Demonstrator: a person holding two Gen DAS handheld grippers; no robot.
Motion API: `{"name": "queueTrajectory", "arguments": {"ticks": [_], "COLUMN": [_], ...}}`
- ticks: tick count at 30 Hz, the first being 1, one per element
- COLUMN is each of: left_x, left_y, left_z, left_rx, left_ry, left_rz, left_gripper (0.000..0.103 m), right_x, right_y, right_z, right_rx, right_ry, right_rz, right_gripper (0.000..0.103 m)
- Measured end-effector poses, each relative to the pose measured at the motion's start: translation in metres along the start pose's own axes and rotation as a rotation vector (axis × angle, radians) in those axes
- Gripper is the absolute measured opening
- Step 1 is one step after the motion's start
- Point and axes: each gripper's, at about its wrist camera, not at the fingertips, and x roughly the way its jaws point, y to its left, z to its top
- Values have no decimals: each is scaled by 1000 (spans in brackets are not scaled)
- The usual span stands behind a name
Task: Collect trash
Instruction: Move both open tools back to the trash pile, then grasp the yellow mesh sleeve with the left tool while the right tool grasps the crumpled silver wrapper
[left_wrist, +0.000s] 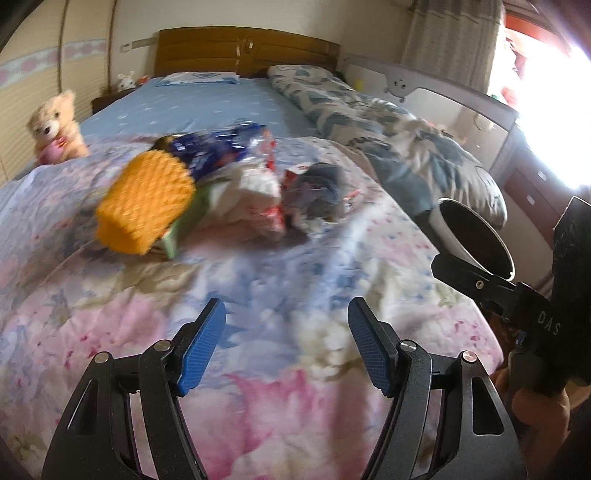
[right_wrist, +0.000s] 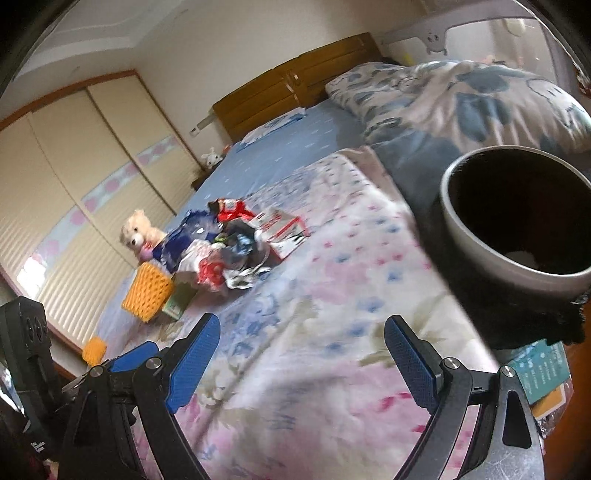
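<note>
A heap of trash lies on the flowered quilt: an orange foam net, a blue wrapper, white and red wrappers and a grey crumpled piece. My left gripper is open and empty, low over the quilt, short of the heap. My right gripper is open and empty too; the heap lies ahead to its left. A white bin with a dark inside stands at the bed's right edge, also in the left wrist view.
A teddy bear sits at the bed's left edge. A rolled blue-patterned duvet lies along the right. A wooden headboard is at the far end, with wardrobe doors on the left. A teal booklet lies below the bin.
</note>
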Motion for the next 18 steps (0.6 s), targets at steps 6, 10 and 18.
{"name": "queueTrajectory", "arguments": {"ticks": [6, 10, 18], "left_x": [-4, -5, -6], "left_y": [28, 46, 71], "left_z": [-2, -1, 5], "left_rx": [-47, -80, -127], "left_ry": [-11, -12, -21], "left_rz": [42, 65, 112], "left_gripper": [70, 70, 70], "right_x": [18, 30, 51], "right_y": [21, 35, 54], "right_z": [-1, 0, 5], "right_rx": [-31, -61, -97], "right_ry": [16, 26, 36], "right_rz": [17, 24, 38], "right_gripper": [92, 92, 92]}}
